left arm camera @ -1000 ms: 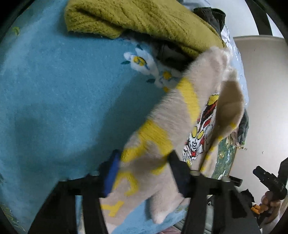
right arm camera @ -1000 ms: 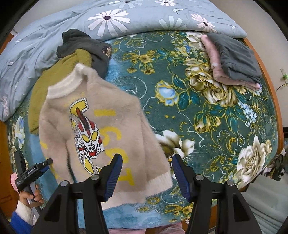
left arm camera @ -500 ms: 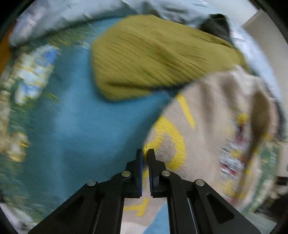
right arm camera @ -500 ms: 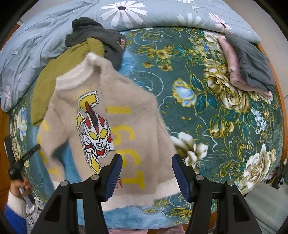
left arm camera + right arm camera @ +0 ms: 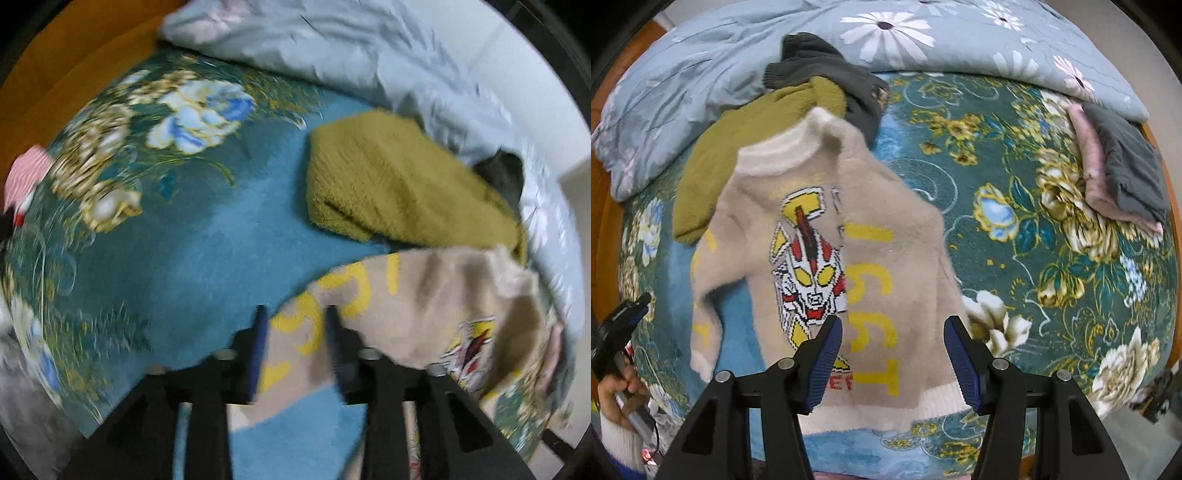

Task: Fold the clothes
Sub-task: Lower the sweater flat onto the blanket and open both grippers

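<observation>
A beige fuzzy sweater (image 5: 871, 229) with a robot face and yellow letters lies face up on the floral bedspread (image 5: 1015, 236). Its left sleeve (image 5: 369, 295) spreads out sideways. My left gripper (image 5: 293, 325) is open, its jaws just above the sleeve end, holding nothing; the view is blurred. It also shows at the far left of the right wrist view (image 5: 622, 321). My right gripper (image 5: 892, 347) is open and empty, hovering above the sweater's lower hem.
An olive knit garment (image 5: 713, 158) and a dark grey one (image 5: 831, 74) lie piled behind the sweater's collar. A folded pink and grey stack (image 5: 1119, 166) sits at the right. A pale blue daisy duvet (image 5: 923, 33) runs along the back.
My left gripper was shut on the sleeve half a second ago; now it is open and the sleeve lies spread on the bed. The sweater has settled flatter. My right gripper stays open.
</observation>
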The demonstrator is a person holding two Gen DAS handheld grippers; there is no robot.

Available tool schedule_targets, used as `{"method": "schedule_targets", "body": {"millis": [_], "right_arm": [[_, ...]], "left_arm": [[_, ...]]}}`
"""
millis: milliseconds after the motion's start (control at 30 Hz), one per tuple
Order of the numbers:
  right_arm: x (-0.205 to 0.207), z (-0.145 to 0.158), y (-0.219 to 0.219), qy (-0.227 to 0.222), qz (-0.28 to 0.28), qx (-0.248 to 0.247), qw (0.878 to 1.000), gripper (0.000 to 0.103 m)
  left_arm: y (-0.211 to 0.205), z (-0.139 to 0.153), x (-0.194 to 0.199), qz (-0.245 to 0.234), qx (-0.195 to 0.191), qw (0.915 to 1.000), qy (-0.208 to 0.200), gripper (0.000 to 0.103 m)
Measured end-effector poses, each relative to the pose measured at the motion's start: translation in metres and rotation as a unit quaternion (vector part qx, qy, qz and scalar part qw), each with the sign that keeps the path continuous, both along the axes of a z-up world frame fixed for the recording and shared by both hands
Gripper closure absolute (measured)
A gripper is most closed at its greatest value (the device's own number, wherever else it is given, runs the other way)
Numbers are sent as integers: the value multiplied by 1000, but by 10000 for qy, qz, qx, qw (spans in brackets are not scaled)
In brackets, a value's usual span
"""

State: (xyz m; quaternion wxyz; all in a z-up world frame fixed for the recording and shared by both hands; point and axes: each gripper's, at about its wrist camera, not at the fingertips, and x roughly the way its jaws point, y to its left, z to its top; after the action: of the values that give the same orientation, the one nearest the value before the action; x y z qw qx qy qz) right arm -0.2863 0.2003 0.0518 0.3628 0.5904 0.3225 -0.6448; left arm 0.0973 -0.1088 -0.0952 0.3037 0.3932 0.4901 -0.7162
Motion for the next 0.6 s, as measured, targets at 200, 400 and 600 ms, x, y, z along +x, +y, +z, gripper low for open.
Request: {"method": "schedule_targets", "body": {"millis": [200, 400, 600], "right_arm": [[12, -28, 6, -68, 673, 35, 9977, 36], [25, -55, 11, -137, 1343, 70, 9908, 23], [45, -103, 14, -193, 1940, 224, 9806, 1]], "left_arm": [[49, 28, 17, 30, 114, 9998, 176, 45], [96, 71, 1, -385, -154, 9991, -34, 43], [129, 104, -8, -26, -293, 9995, -129, 42]]}}
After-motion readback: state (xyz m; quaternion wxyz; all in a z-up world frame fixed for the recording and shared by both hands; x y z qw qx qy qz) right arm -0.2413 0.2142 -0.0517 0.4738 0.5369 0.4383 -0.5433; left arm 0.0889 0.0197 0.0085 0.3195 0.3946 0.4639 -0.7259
